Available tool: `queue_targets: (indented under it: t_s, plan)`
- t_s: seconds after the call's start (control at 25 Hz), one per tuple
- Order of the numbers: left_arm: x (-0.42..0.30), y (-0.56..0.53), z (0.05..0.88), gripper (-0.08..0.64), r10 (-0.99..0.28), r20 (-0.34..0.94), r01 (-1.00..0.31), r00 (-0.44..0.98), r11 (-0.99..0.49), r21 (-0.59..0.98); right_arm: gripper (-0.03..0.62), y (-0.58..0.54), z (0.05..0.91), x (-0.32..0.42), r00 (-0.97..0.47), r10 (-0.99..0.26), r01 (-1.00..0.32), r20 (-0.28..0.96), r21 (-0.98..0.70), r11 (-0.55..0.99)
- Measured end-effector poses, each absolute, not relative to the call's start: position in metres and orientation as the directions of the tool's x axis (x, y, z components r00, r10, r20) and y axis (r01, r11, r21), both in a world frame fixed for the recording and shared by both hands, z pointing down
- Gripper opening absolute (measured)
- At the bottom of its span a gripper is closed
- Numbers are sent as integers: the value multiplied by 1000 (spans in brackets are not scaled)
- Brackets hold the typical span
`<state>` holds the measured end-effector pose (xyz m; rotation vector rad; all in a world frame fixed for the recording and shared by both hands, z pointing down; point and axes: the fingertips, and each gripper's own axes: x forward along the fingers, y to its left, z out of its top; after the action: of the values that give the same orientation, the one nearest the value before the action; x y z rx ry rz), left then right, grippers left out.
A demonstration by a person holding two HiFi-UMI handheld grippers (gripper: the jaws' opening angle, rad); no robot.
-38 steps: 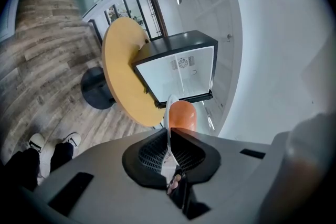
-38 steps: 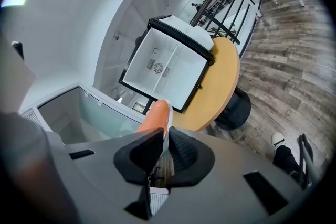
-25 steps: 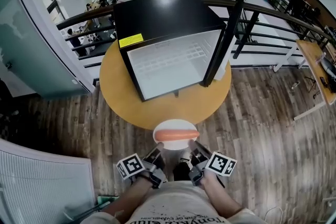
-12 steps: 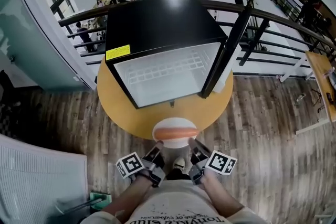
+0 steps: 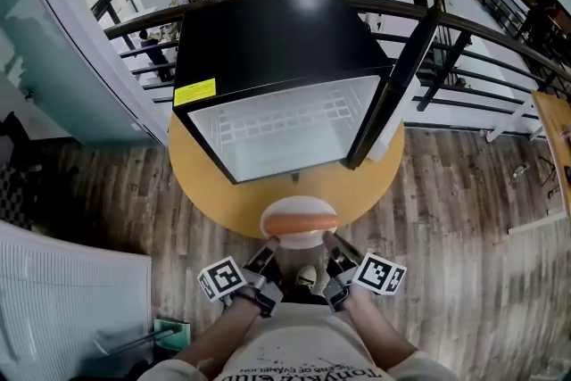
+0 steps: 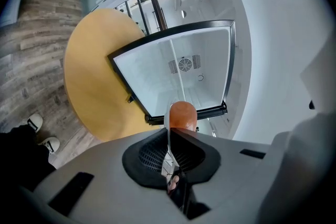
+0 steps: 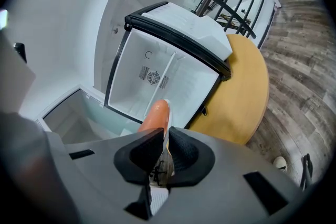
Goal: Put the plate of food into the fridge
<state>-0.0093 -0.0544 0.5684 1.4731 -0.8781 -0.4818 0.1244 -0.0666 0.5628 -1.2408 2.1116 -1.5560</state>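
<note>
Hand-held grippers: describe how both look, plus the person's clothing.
The left hand-held gripper and right hand-held gripper have grey bodies with black ribbed pads. Each carries a white cube with black square markers. The person wears a pale printed T-shirt.

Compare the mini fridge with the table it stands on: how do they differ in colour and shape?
The mini fridge is black outside and white inside; the table is yellowish. The mini fridge is a box with its door open; the table is a flat round top. Both stand beside the railing.
</note>
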Motion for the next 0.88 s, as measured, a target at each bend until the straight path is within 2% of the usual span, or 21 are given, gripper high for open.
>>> queue_targets:
  t_s: [0.88]
  plan:
    - [-32, -160, 516, 32, -777, 156, -212, 609, 31, 977, 51, -174, 505, 102, -609, -762, -495, 220, -856, 149]
